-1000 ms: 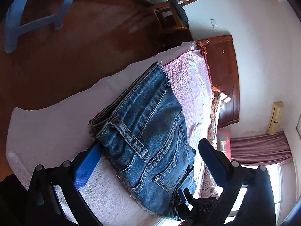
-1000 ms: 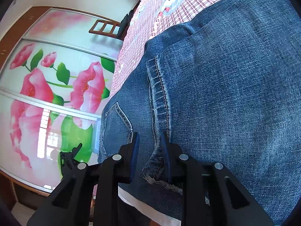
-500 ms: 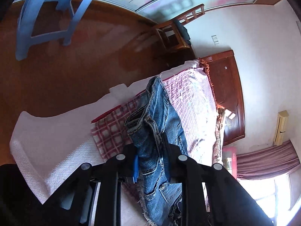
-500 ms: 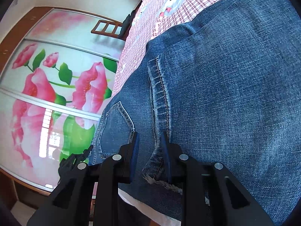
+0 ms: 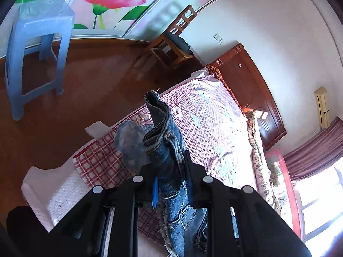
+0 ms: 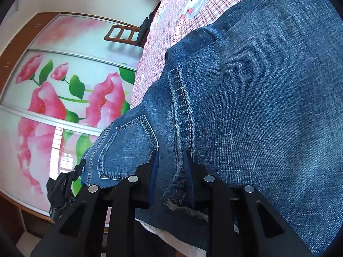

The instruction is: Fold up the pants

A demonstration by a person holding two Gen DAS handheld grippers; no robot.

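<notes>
Your jeans (image 5: 169,160) are bunched between the fingers of your left gripper (image 5: 170,180), whose jaws have just been closing and now clamp the waistband end; that end stands up above the fingertips with a pale pocket lining (image 5: 128,147) flopping out to the gripper's left. In the right wrist view, your right gripper (image 6: 171,171) is clamped on the frayed hem beside the stitched seam, and the denim spreads ahead of it and to its right. Below and ahead of both grippers lies the bed with its pink checked sheet (image 5: 205,115). Beyond the left gripper's tips you have a wooden headboard (image 5: 253,98); to its left, a blue plastic stool (image 5: 34,49) on the brown floor.
</notes>
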